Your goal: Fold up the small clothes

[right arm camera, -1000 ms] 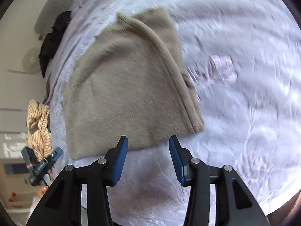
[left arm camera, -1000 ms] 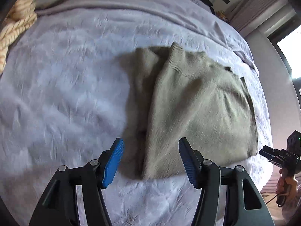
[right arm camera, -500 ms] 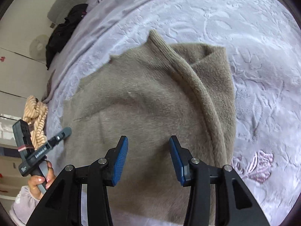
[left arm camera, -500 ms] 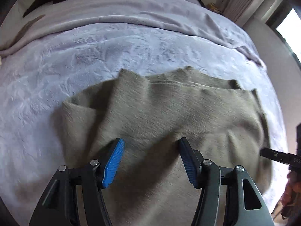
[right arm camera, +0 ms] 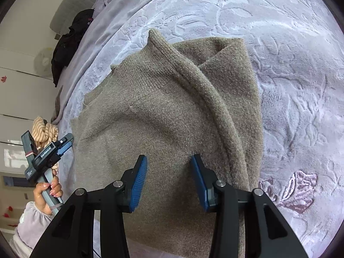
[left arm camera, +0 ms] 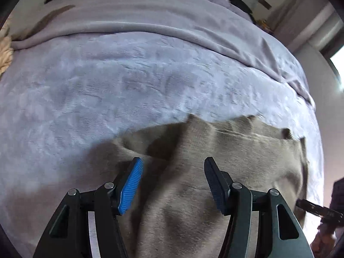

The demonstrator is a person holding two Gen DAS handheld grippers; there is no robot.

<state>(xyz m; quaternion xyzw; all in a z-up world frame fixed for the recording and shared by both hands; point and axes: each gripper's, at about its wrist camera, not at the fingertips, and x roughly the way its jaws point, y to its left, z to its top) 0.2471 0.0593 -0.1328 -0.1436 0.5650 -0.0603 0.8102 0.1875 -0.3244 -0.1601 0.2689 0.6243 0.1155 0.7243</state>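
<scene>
- The bed (right arm camera: 290, 68) is the biggest thing here, spread with a plush lilac cover embossed in a leaf pattern; it runs off beyond and to both sides of both pairs of fingers, and it looks soft enough to give under a press.
- The sweater (right arm camera: 163, 116), a taupe knit already folded partway, lies flat on the bed directly under and ahead of both pairs of fingers. I'd judge it light, limp and a bit fuzzy, so it won't slip from a pinch, but it will sag and drag layers along if lifted from one spot only.
- Its thick rolled edge (right arm camera: 215, 99) runs from beyond the right fingers down past their right side; that doubled ridge looks the firmest place to take hold.
- In the left view the sweater (left arm camera: 236, 161) shows a loose flap (left arm camera: 154, 144) just beyond the left-hand finger, another likely hold.
- The right gripper (right arm camera: 169, 177) hangs over the knit, fingers apart with nothing pinched between them.
- The left gripper (left arm camera: 173, 181) has its fingers wider apart, also over the cloth and gripping nothing.
- Far to the left of the right fingers a hand (right arm camera: 46, 195) grips the other gripper's handle.
</scene>
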